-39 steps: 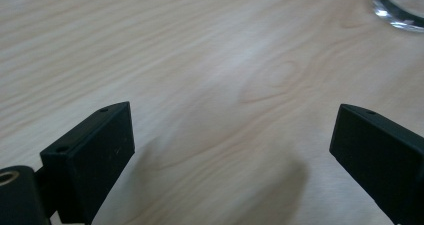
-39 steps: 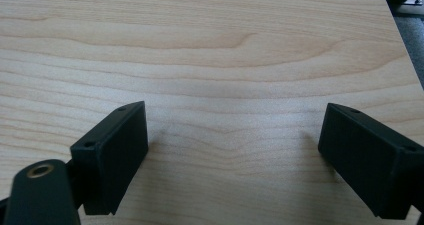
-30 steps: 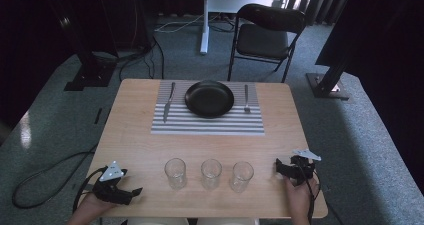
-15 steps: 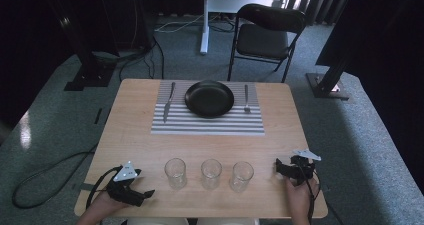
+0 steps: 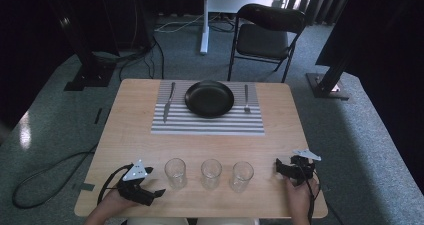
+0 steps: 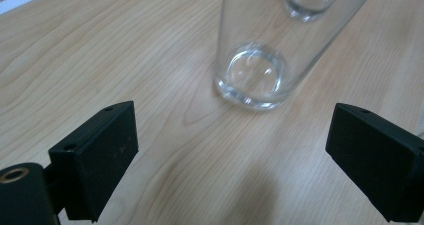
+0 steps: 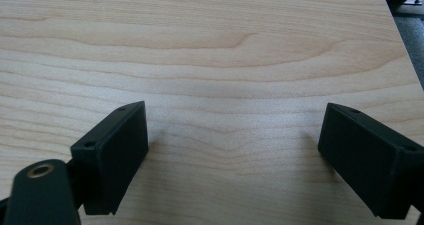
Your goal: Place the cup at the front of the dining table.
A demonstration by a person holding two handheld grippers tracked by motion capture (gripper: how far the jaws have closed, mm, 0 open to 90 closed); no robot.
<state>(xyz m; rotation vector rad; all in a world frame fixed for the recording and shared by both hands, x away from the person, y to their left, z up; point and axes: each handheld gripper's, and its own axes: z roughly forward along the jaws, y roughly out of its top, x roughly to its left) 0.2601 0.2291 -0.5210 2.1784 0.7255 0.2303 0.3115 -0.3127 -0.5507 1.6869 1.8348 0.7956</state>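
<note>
Three empty clear glasses stand in a row near the table's front edge: left glass [image 5: 175, 172], middle glass [image 5: 211, 173], right glass [image 5: 242, 176]. My left gripper [image 5: 158, 190] lies low on the table just left of the left glass, pointing at it. In the left gripper view the left glass [image 6: 250, 75] stands a little beyond the gripper [image 6: 230, 155]. Its jaws are open and have just been closing slightly, with nothing between them. My right gripper [image 5: 278, 168] rests right of the right glass, and it [image 7: 232, 145] is open over bare wood.
At the back of the wooden table [image 5: 130, 135], a striped placemat [image 5: 207, 124] carries a black plate [image 5: 209, 98], a knife [image 5: 169, 101] on its left and a fork [image 5: 246, 99] on its right. A folding chair [image 5: 265, 35] stands behind the table.
My left gripper has slid to the right along the front edge, closer to the left glass. The right gripper and the glasses have stayed put.
</note>
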